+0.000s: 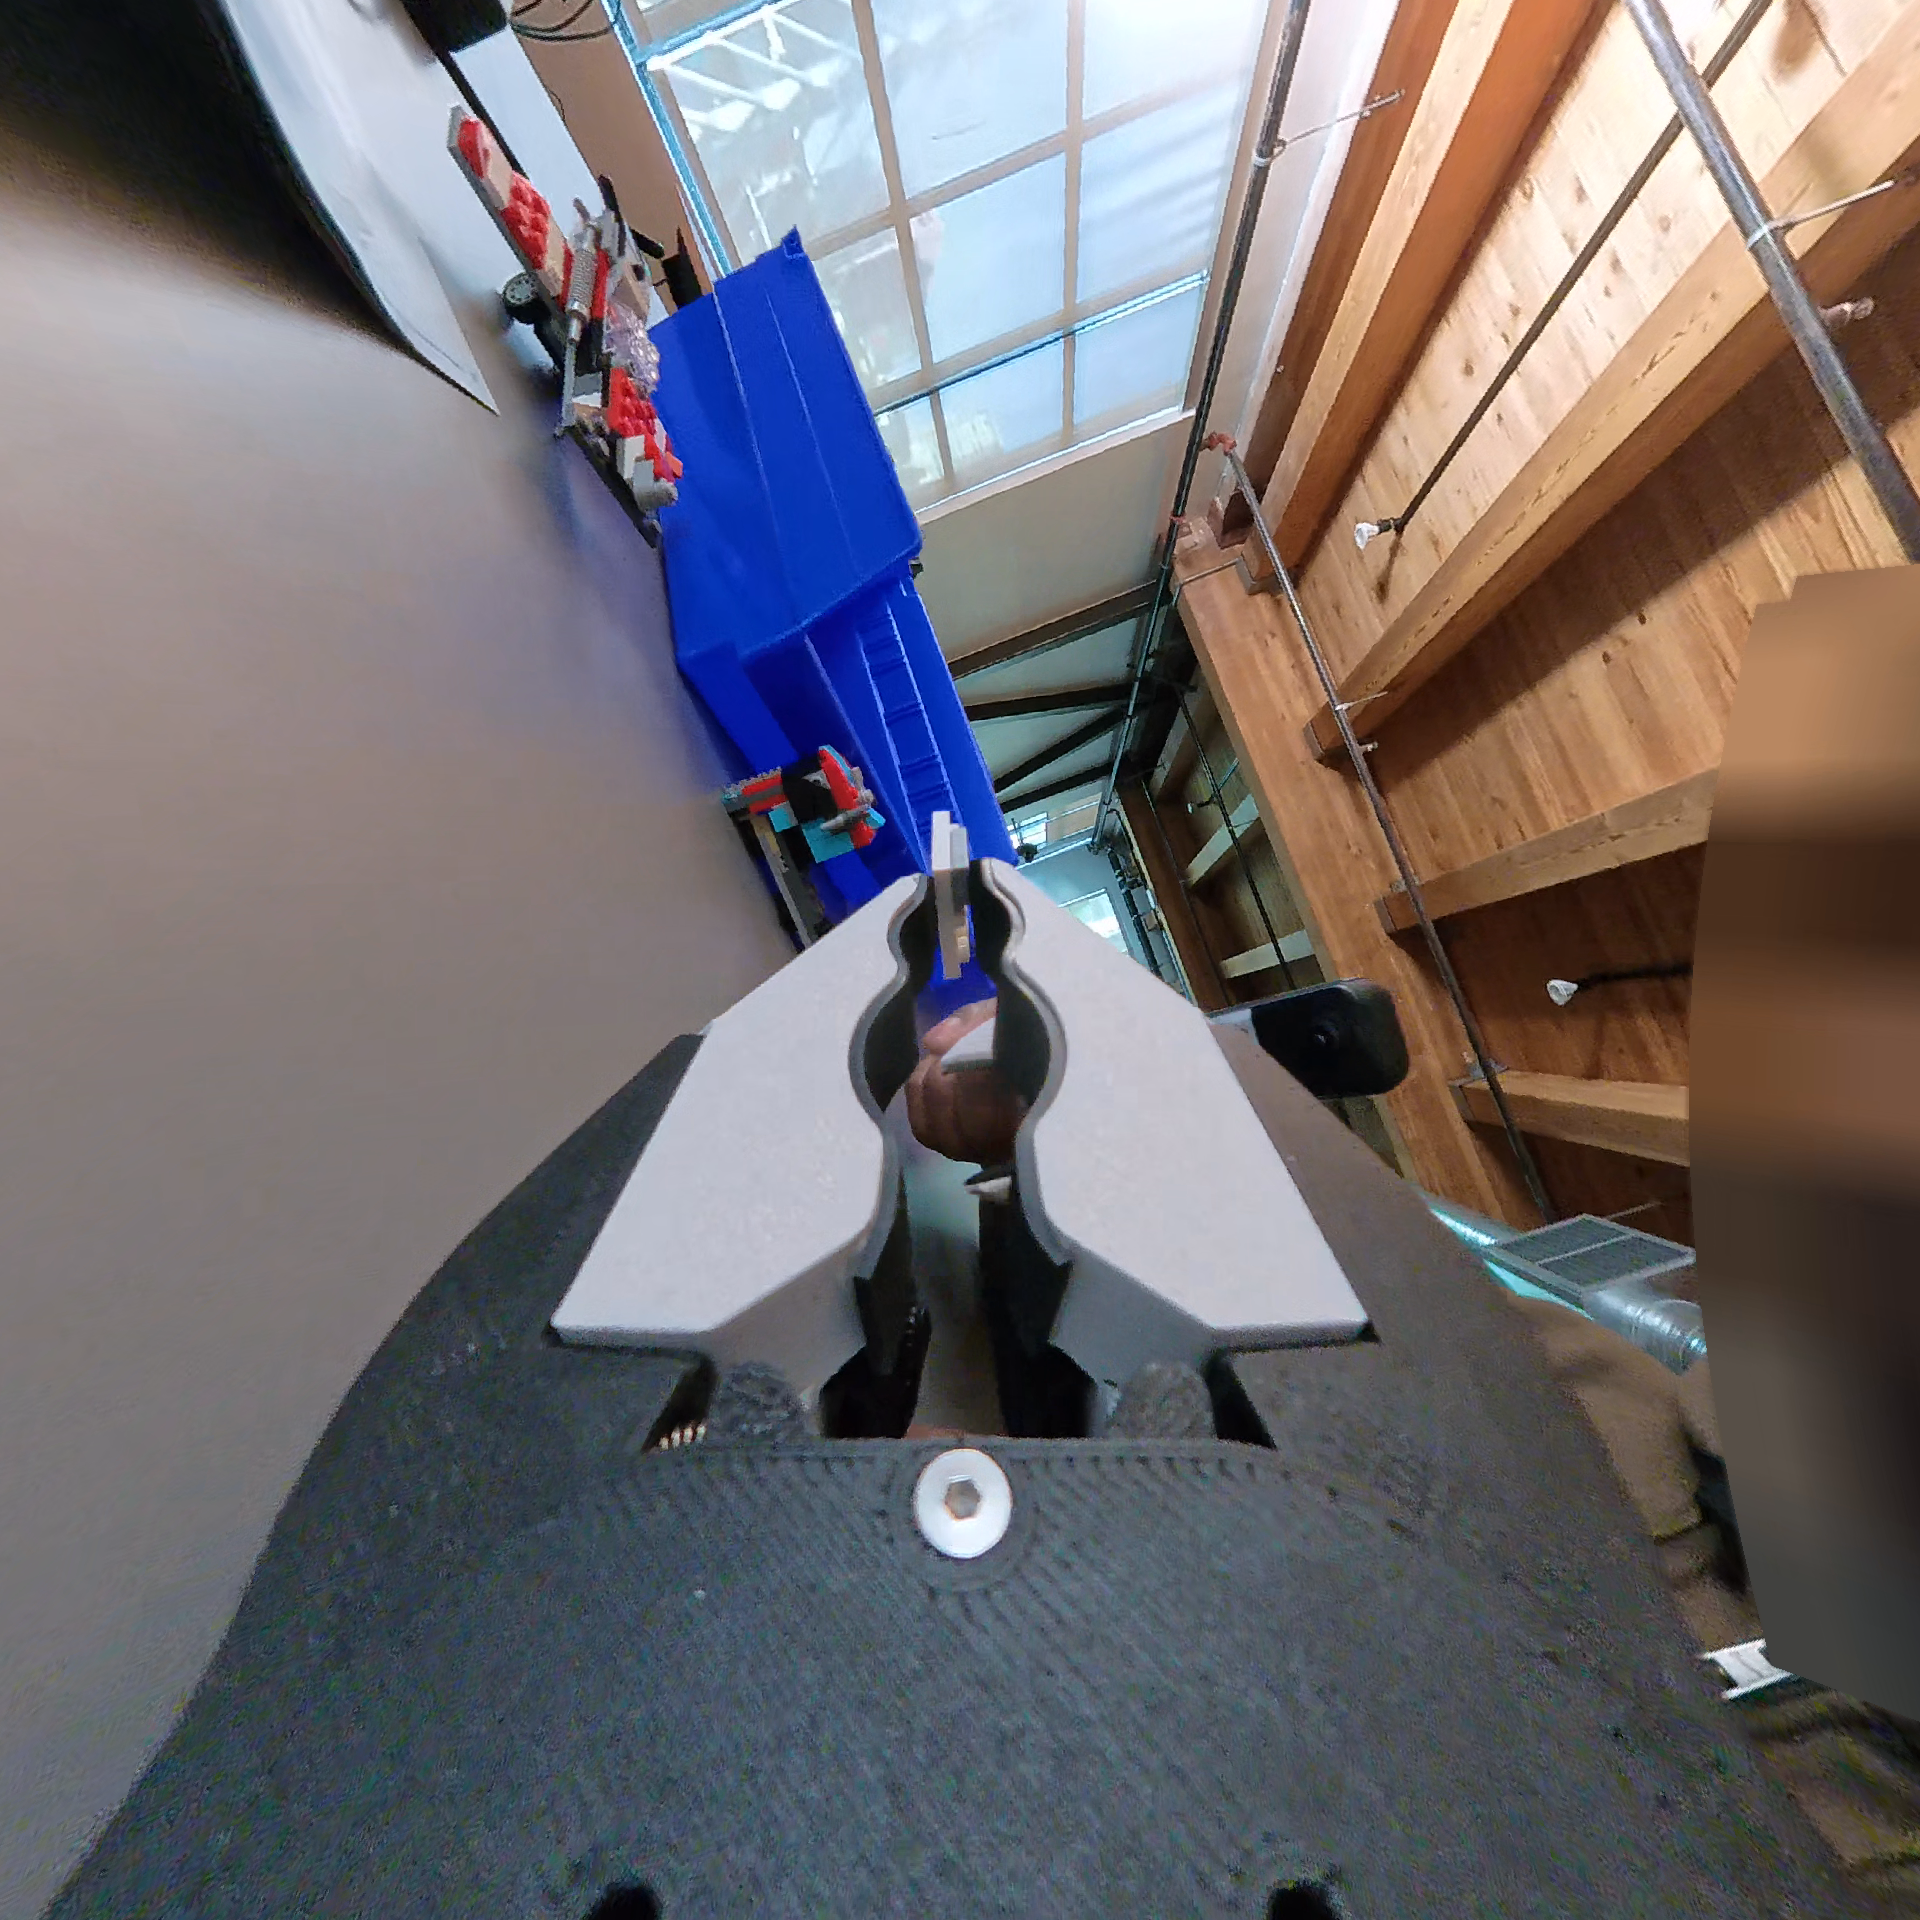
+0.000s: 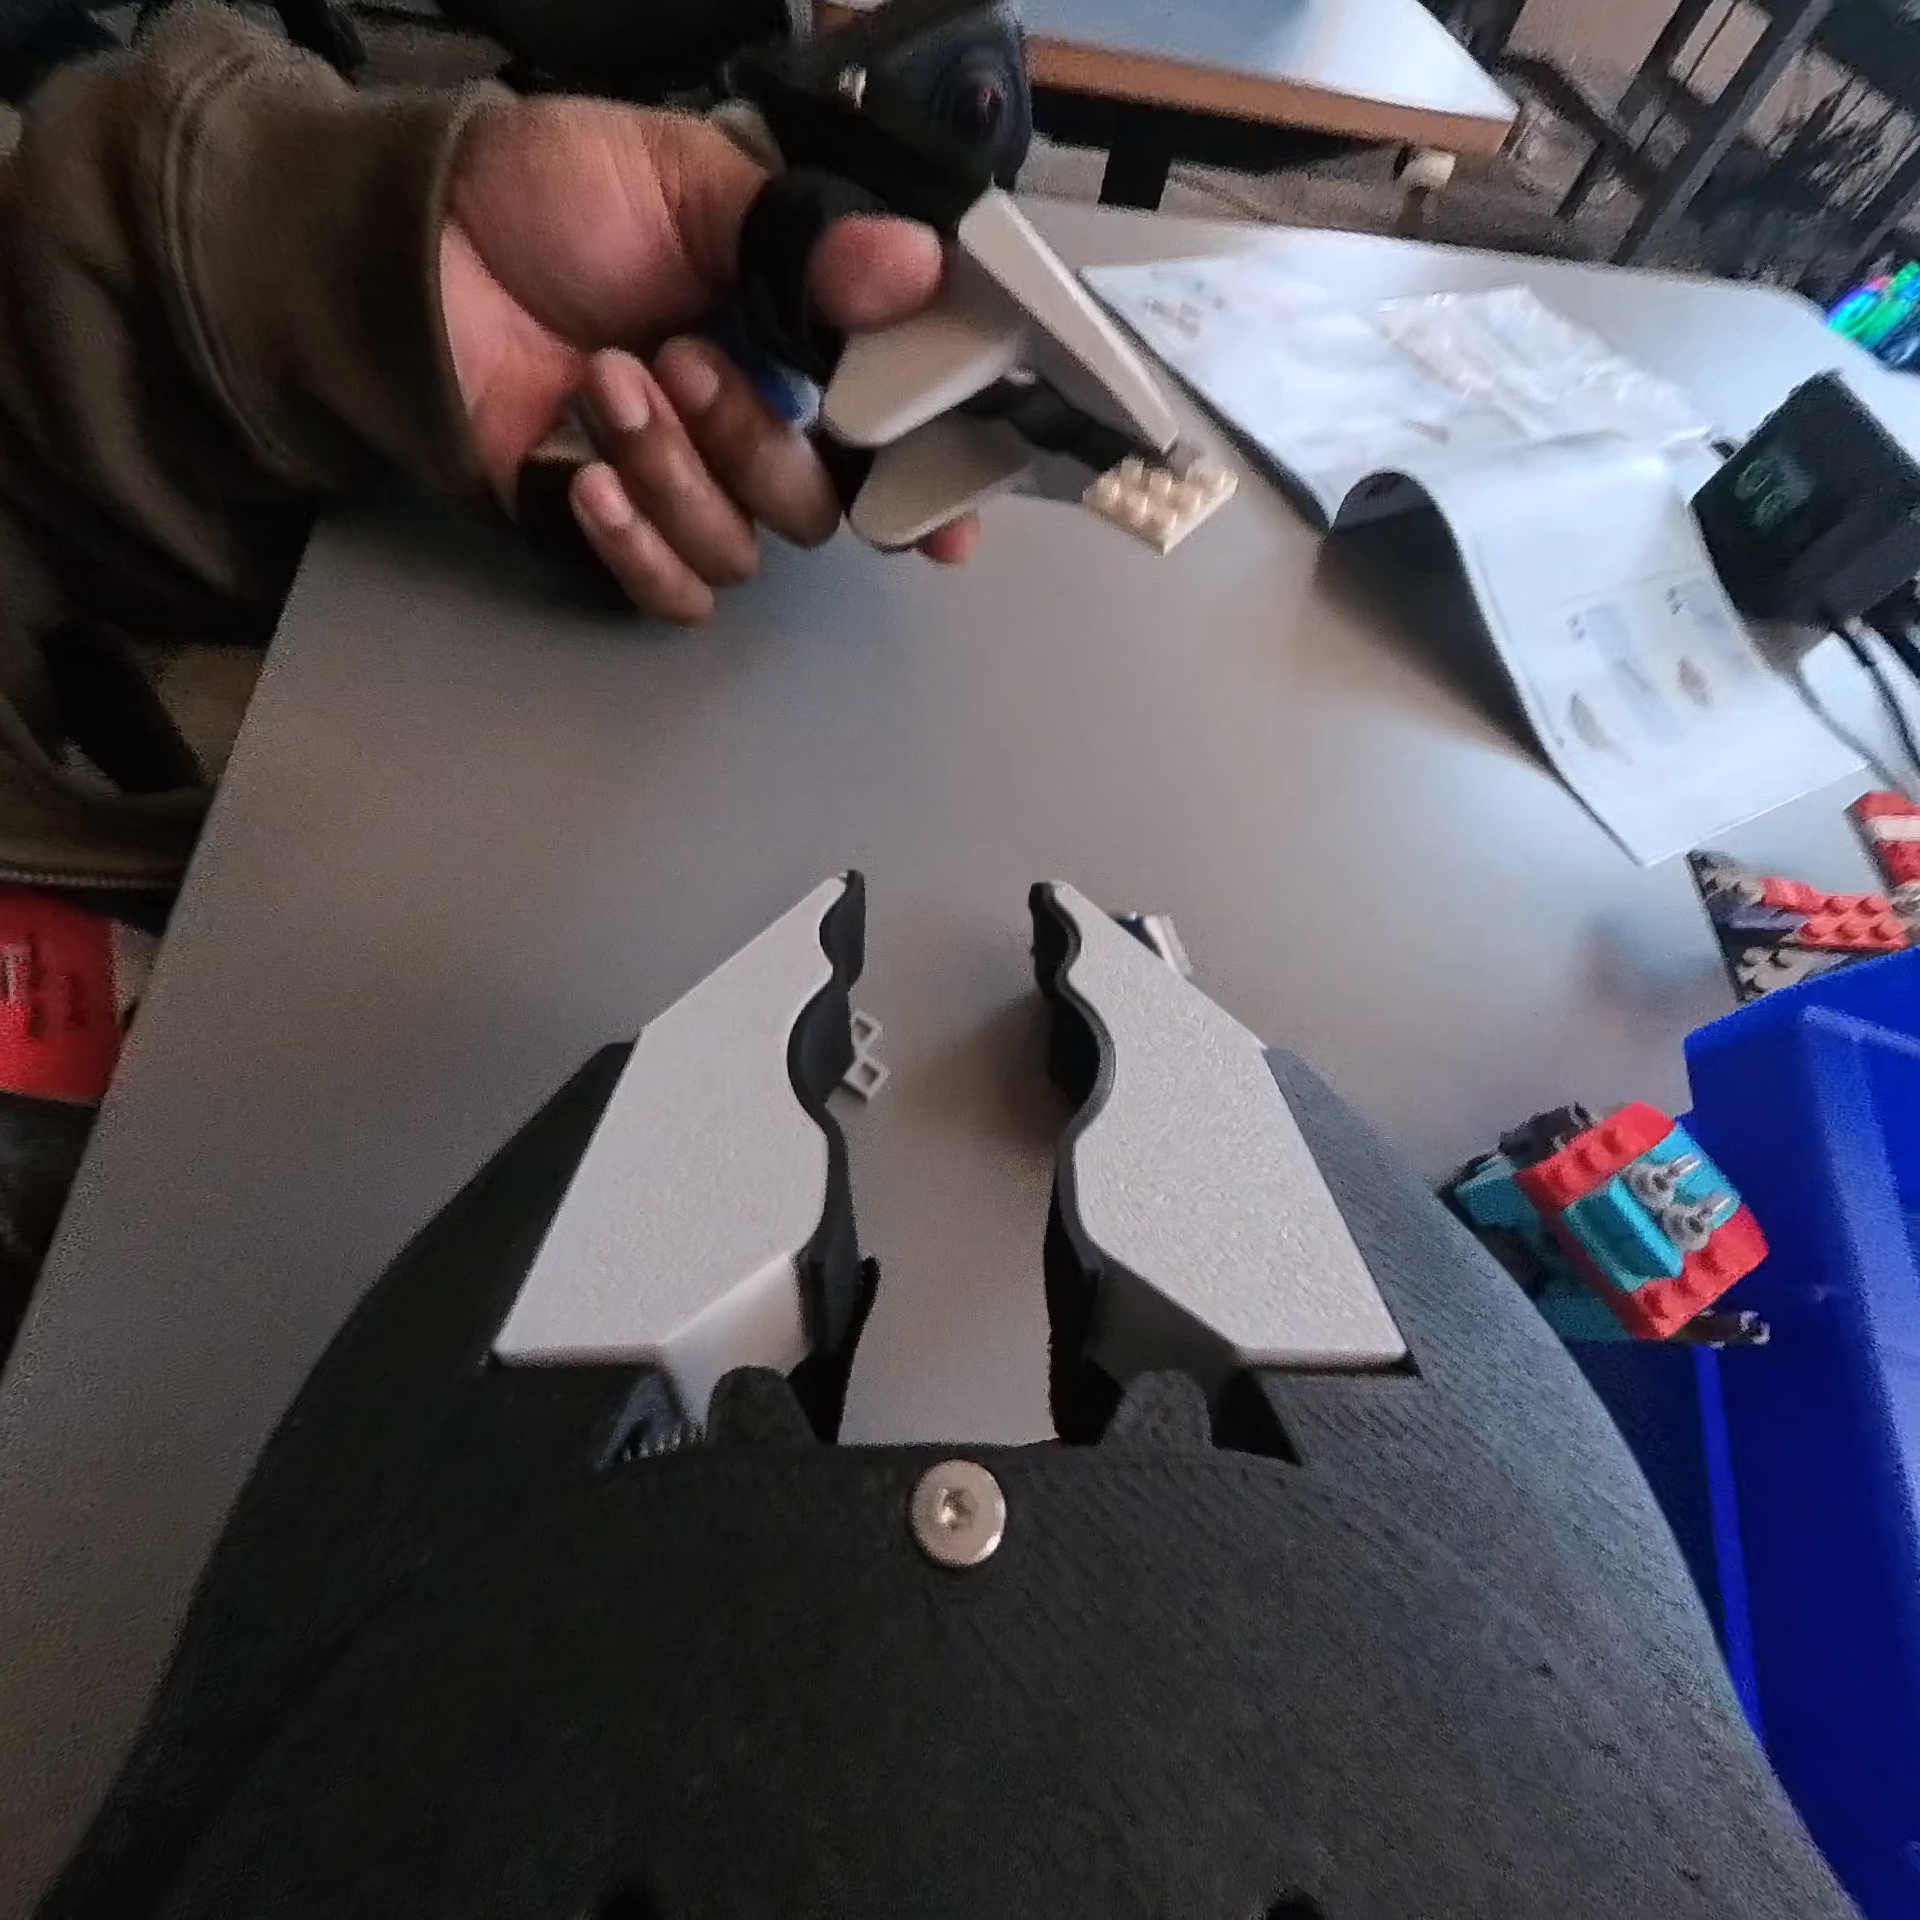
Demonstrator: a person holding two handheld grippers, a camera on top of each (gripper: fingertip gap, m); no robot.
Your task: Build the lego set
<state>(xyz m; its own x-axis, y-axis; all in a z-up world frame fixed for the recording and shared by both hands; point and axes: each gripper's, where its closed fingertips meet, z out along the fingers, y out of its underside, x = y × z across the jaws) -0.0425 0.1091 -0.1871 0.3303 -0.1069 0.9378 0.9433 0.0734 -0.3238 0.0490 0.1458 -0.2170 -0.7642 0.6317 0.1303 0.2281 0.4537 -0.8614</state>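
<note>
Right gripper is hovering low over the matte grey tabletop, its fingers standing apart with nothing between the pads. A small grey openwork brick piece is lying on the table just beside the left finger, untouched.

Farther off, the left gripper, gripped by a hand in an olive sleeve, is tilting downward above the table, its fingers clamping a thin off-white studded plate edge-on, pads pressing both faces.

Beyond are lying an open white instruction booklet and a blue plastic bin.
</note>
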